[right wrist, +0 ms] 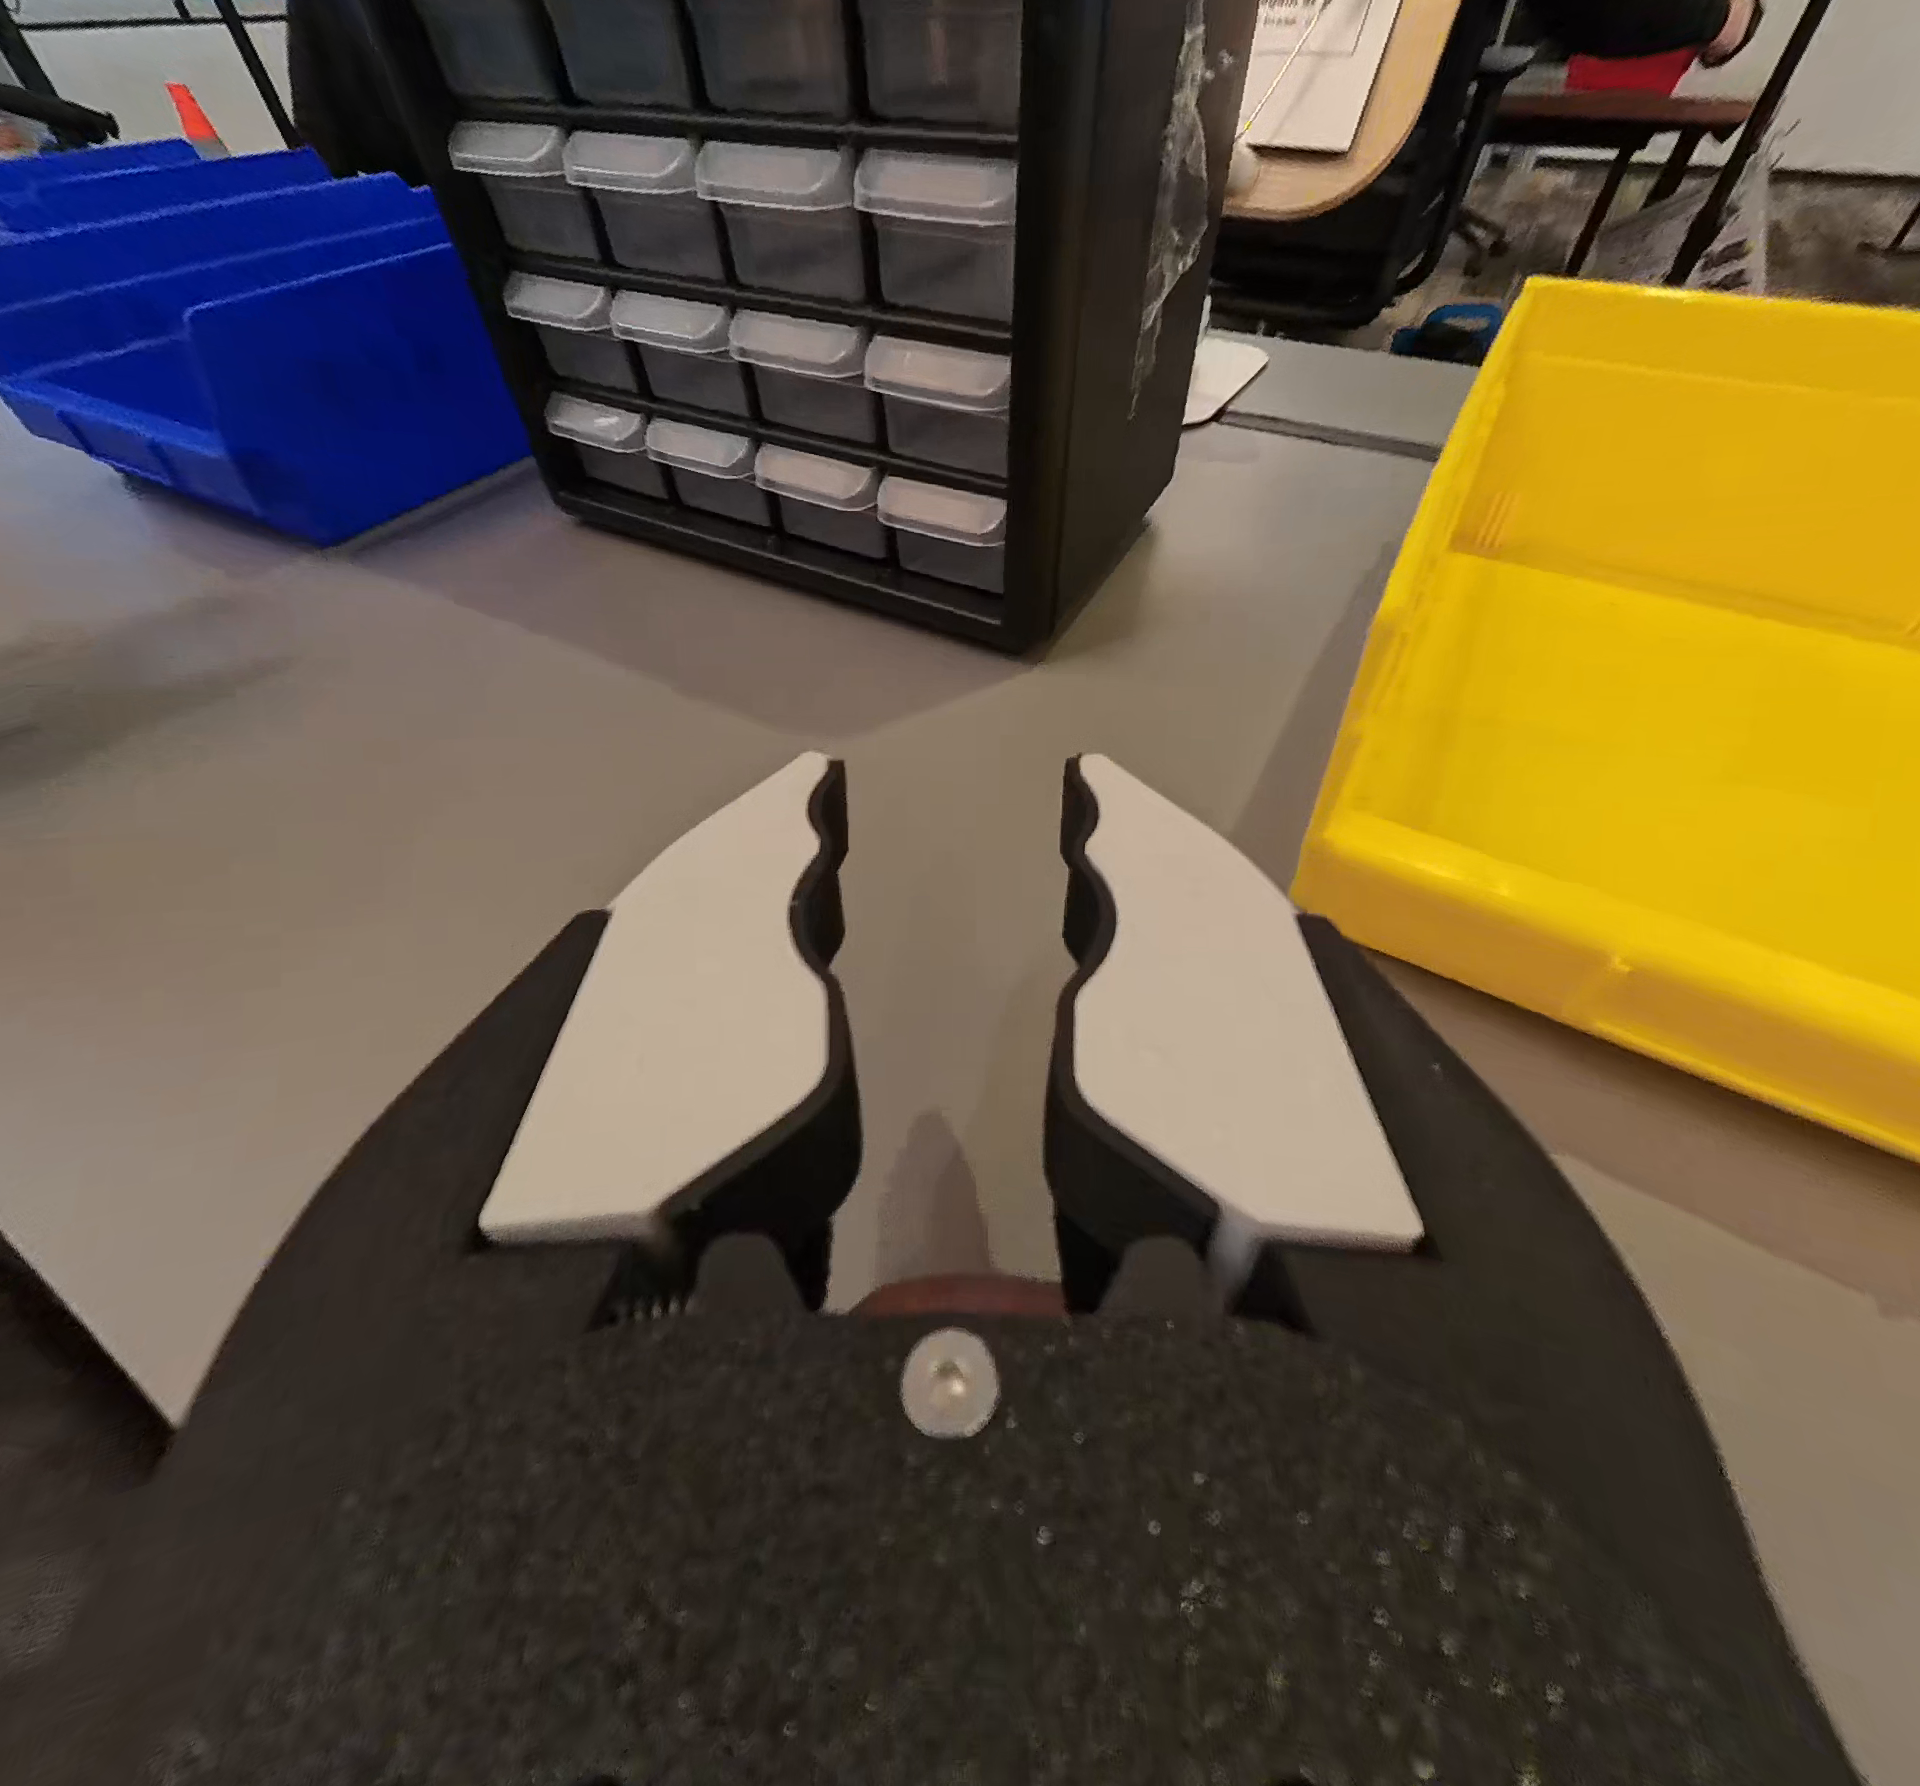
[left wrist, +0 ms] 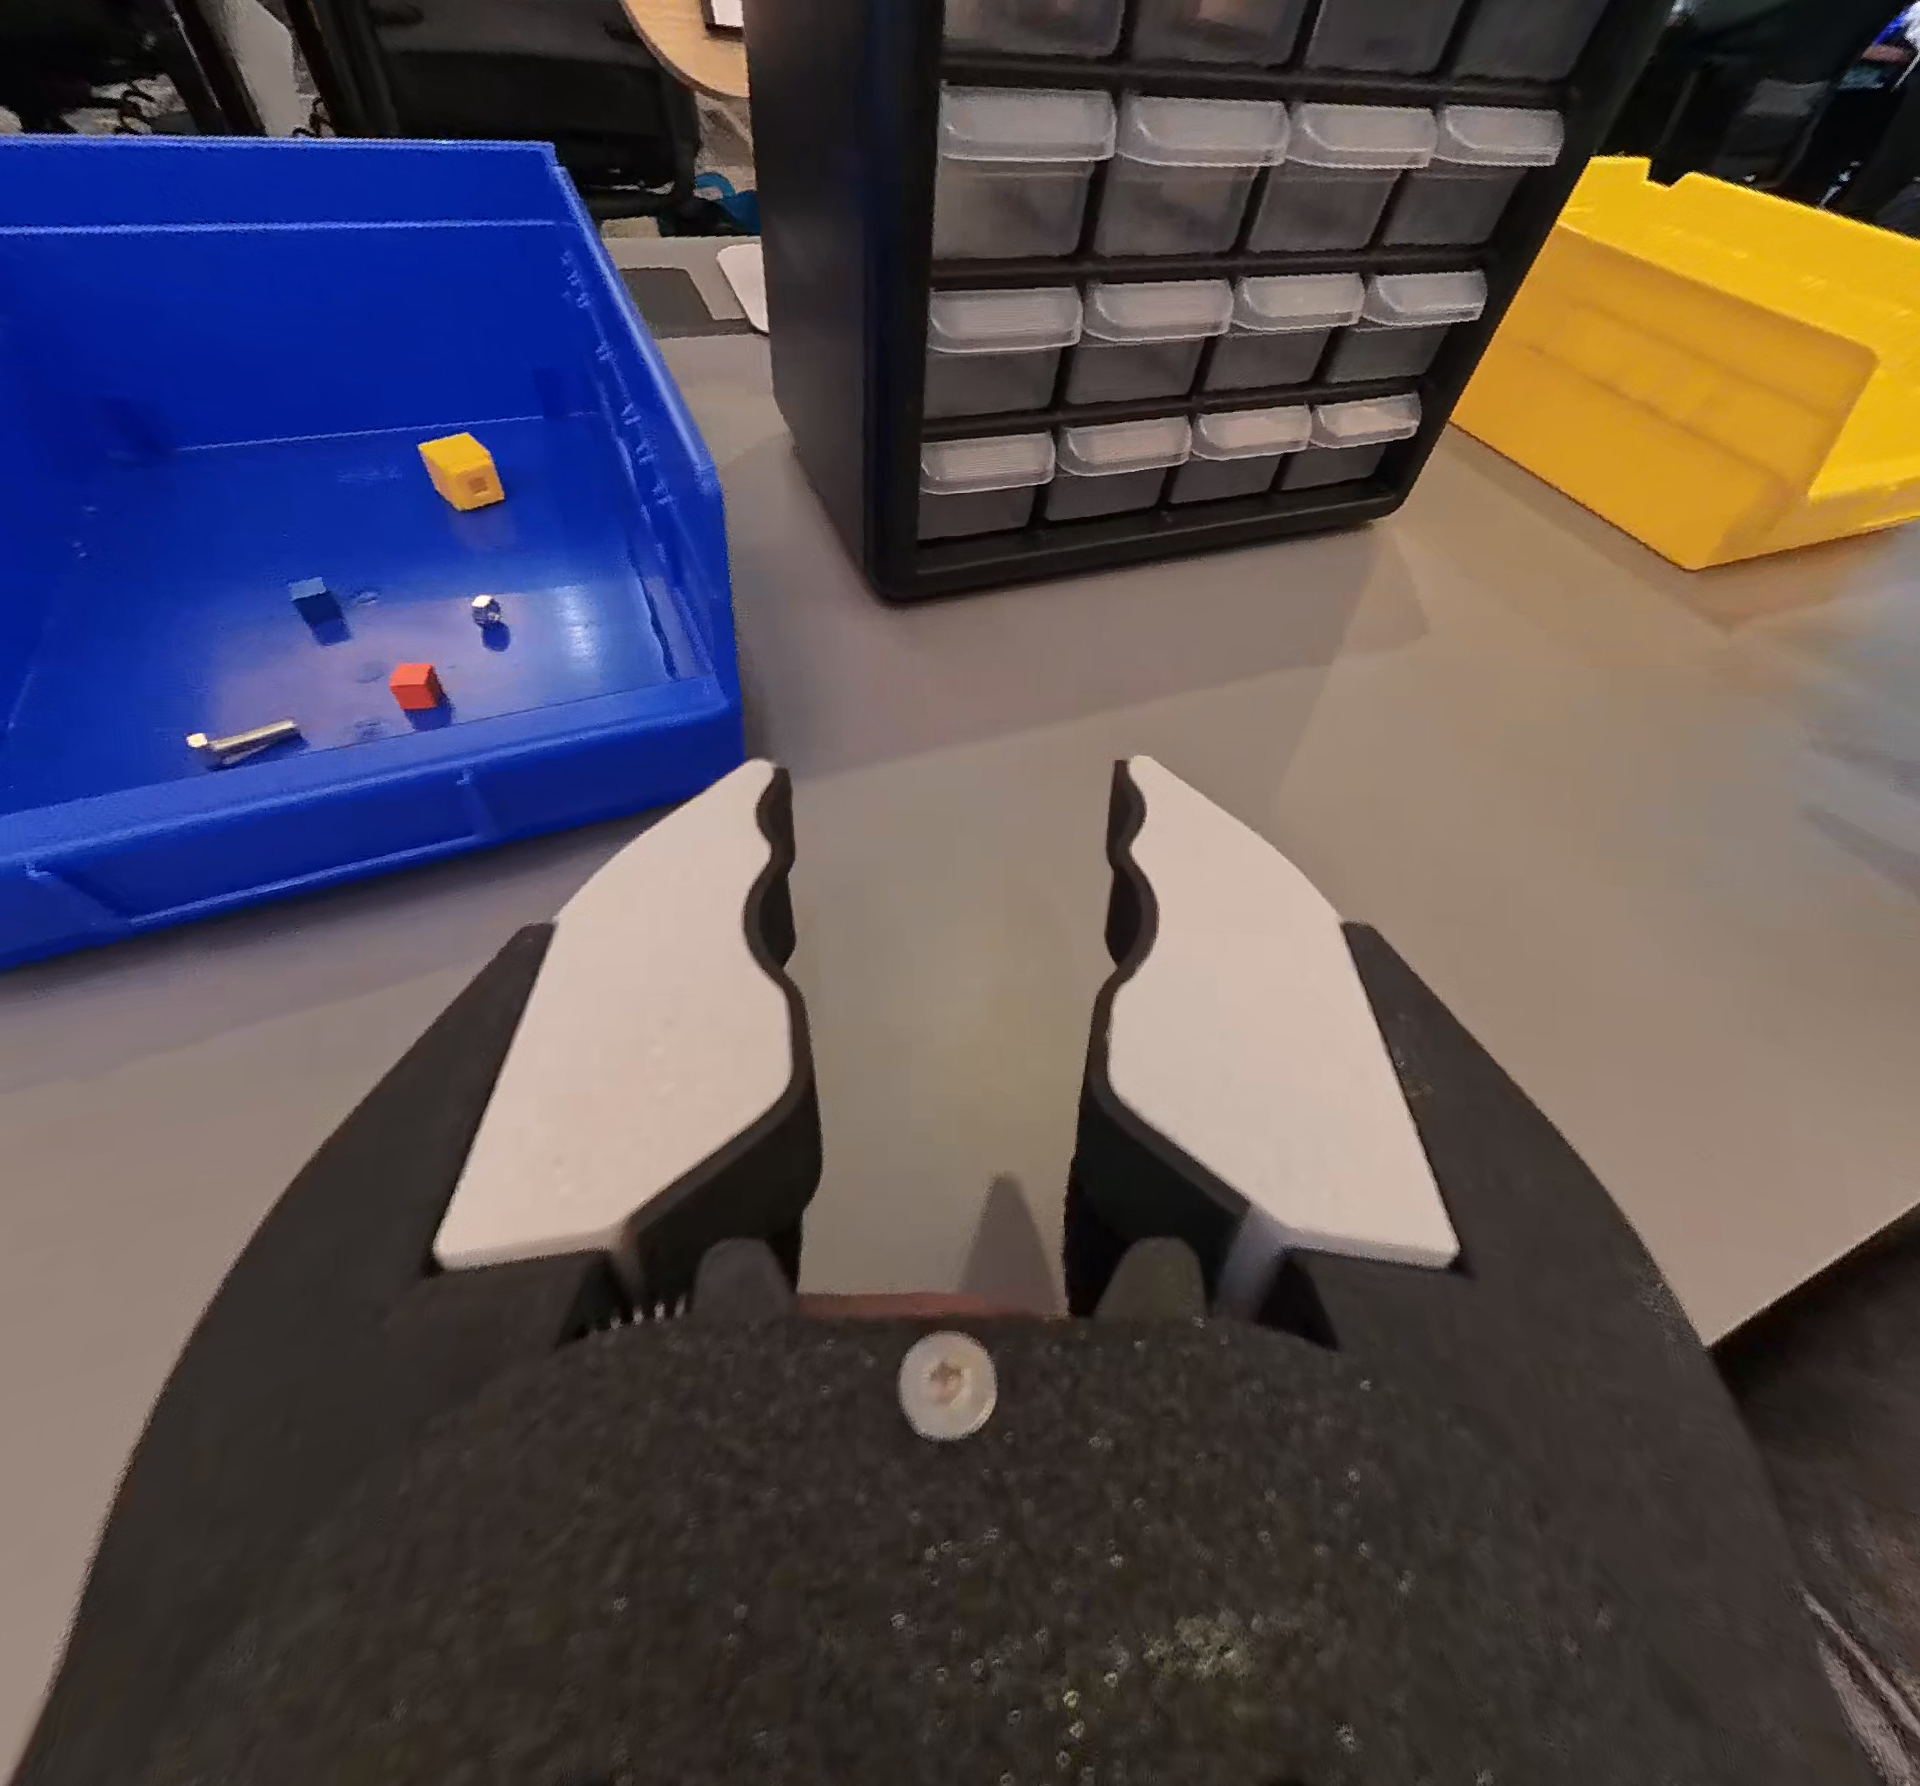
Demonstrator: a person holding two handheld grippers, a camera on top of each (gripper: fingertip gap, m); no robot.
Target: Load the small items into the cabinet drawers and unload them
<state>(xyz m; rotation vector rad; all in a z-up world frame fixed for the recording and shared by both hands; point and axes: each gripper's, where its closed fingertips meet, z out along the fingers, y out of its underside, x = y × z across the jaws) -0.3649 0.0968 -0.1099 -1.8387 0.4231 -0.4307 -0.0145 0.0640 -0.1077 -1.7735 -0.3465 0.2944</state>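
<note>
You have the drawer cabinet (left wrist: 1195, 282) standing mid-table (left wrist: 1143, 718), one bin (left wrist: 623, 489) to its left holding three cubes, a nut and a bolt, another bin (right wrist: 1558, 697) to its right.

The left gripper (left wrist: 948, 780) is held level, its fingers (left wrist: 665, 988) spread apart and empty. The right gripper (right wrist: 954, 780) matches it.

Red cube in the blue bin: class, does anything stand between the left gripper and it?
Only the blue bin's low front wall, which lies between the open left gripper and the red cube. The gripper must pass over it; the bin is open on top, and nothing covers the cube.
</note>
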